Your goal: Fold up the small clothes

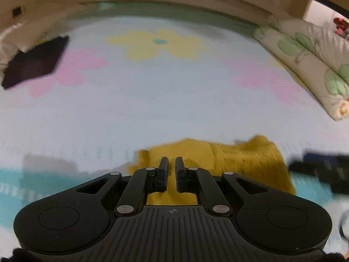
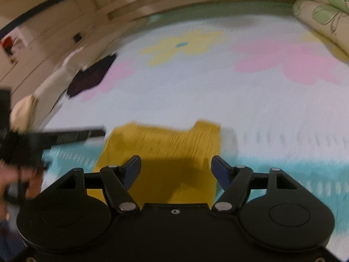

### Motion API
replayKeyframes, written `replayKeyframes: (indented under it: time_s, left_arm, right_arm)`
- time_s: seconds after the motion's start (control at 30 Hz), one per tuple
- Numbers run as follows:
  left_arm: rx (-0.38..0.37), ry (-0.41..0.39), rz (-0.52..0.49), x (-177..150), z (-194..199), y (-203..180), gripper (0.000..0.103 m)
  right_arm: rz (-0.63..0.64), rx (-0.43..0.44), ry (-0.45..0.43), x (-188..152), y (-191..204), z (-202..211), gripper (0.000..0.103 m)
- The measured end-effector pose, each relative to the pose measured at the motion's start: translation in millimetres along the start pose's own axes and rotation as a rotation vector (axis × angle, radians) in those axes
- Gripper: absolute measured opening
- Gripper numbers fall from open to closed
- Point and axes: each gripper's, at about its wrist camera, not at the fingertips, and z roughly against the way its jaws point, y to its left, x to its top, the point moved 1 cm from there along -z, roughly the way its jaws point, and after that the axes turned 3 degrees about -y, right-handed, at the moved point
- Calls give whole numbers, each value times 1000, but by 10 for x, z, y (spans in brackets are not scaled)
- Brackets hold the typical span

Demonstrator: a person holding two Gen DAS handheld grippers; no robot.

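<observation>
My left gripper (image 1: pixel 171 161) is clenched with nothing between its fingers, hovering over the near edge of the small mustard-yellow knitted garment (image 1: pixel 235 159). My right gripper (image 2: pixel 175 163) hangs released, jaws wide above that same garment, which lies flat on the pale blue flower-patterned bedspread (image 1: pixel 152 100). A dark folded cloth (image 1: pixel 35 63) sits well apart at the far left
</observation>
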Motion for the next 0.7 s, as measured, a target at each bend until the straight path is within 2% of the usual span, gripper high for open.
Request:
replayKeyframes:
  time_s: [0.1, 0.2, 0.33, 0.37, 0.43, 0.53, 0.7]
  left_arm:
    - [3, 82, -16, -82, -118, -27, 6]
    - [8, 97, -31, -147, -145, -24, 8]
    - [2, 111, -19, -144, -139, 29, 11]
    - [0, 111, -9, -153, -138, 49, 12]
    - [-5, 112, -5, -164, -141, 65, 12]
    - [-11, 112, 2, -160, -155, 86, 13]
    - [-17, 111, 15, -196, -143, 110, 14]
  right_arm:
    - [-24, -44, -19, 140, -67, -155, 74]
    - [-41, -57, 80, 183, -109, -435, 74]
    - [-14, -117, 180, 83, -126, -842, 75]
    - [-26, -118, 174, 62, -158, -893, 80]
    - [-48, -123, 144, 75, -199, -929, 80]
    - [-15, -150, 139, 137, -151, -945, 80]
    - [-47, -151, 125, 124, -221, -891, 80]
